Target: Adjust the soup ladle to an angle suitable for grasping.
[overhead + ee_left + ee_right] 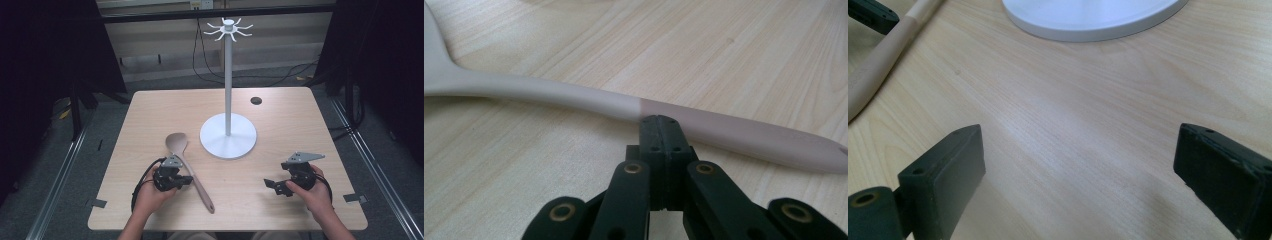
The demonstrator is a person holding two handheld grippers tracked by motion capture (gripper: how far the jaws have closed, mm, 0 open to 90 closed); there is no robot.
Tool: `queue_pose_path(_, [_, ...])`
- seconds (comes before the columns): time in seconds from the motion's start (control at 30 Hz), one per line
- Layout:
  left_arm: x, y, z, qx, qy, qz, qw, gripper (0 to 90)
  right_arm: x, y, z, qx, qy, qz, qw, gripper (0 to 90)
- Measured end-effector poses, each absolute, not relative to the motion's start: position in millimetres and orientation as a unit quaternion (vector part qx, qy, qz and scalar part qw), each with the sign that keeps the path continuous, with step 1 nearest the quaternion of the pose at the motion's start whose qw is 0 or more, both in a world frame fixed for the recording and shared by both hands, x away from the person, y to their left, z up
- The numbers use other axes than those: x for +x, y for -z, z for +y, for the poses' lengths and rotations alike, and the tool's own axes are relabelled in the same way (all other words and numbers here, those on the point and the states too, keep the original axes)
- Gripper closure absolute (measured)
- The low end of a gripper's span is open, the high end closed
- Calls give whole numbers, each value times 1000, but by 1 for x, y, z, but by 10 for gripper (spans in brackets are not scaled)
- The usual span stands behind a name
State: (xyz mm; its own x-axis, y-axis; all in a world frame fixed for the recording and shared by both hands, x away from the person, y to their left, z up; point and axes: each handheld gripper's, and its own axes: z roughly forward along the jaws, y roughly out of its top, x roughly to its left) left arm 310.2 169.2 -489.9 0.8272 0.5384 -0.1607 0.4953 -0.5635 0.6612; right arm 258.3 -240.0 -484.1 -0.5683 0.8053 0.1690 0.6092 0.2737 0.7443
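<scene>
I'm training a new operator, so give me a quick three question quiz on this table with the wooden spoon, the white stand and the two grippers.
1. True or false: the left gripper has its jaws closed with nothing between them.
2. Which thing stands upright on the table: A, the wooden spoon, B, the white hook stand, or C, a mug?
3. How do the right gripper's jaws stand, and what lies between them?

Key
1. True. The closed jaw tips sit right at the spoon's handle, not around it.
2. B. The spoon lies flat beside the stand's round base.
3. Wide apart, with bare tabletop between them.
</scene>
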Motion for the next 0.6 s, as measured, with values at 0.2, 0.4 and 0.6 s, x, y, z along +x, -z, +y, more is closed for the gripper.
queue_pose_path(0.2, [306,492,172,886,-35,293,358,900,263,483,-234,446,-405,790,118,59])
queue_pose_path(0.4, [299,495,169,885,-37,292,360,900,270,483,-225,432,-407,797,114,59])
queue_pose_path(0.6, [298,495,167,886,-43,291,358,900,271,483,-219,421,-404,804,114,59])
